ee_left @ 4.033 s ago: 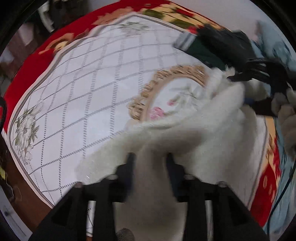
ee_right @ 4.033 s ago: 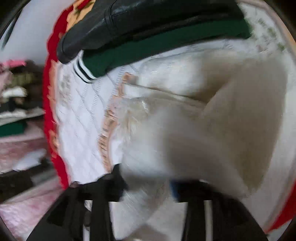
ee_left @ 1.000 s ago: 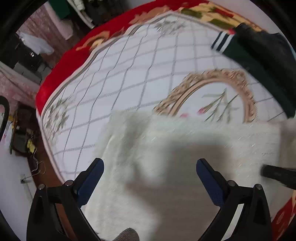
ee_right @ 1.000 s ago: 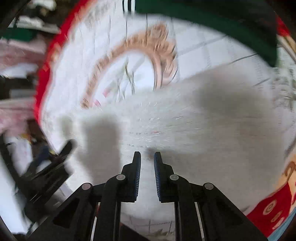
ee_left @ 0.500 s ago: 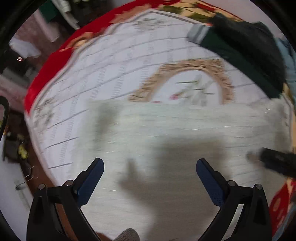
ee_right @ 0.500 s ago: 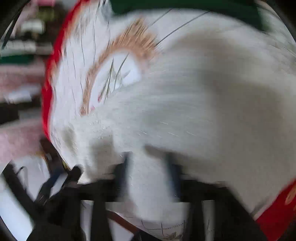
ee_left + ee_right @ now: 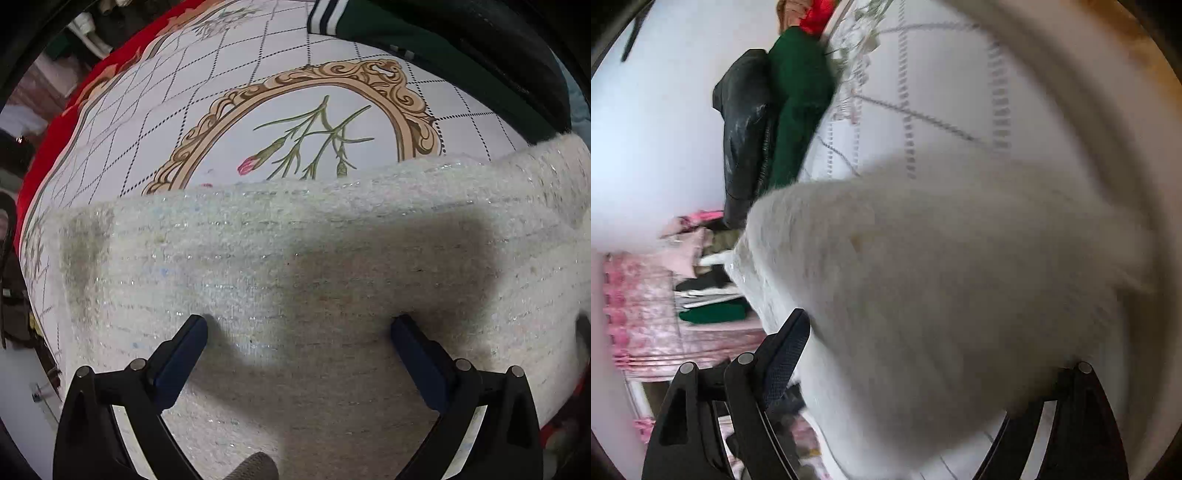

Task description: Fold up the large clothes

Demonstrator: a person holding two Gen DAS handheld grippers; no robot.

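Observation:
A fluffy white garment (image 7: 295, 266) lies folded into a broad flat band on the patterned cloth (image 7: 229, 62) of the table. My left gripper (image 7: 299, 343) is open, its two fingers spread wide just over the garment's near part, holding nothing. In the right wrist view the same white garment (image 7: 942, 280) fills the frame, blurred. My right gripper (image 7: 908, 354) is open wide around its near edge; the left finger (image 7: 786, 354) shows, the right fingertip is hidden behind the fabric.
A dark green garment with striped cuff (image 7: 388, 22) and a black jacket (image 7: 509, 48) lie at the table's far right; they also show in the right wrist view (image 7: 798, 92). The red border (image 7: 55, 125) marks the left edge. Piled clothes (image 7: 701, 288) lie beyond.
My right gripper went from shut to open wide and swung round sharply to a new angle. My left gripper stayed open and moved in closer over the garment.

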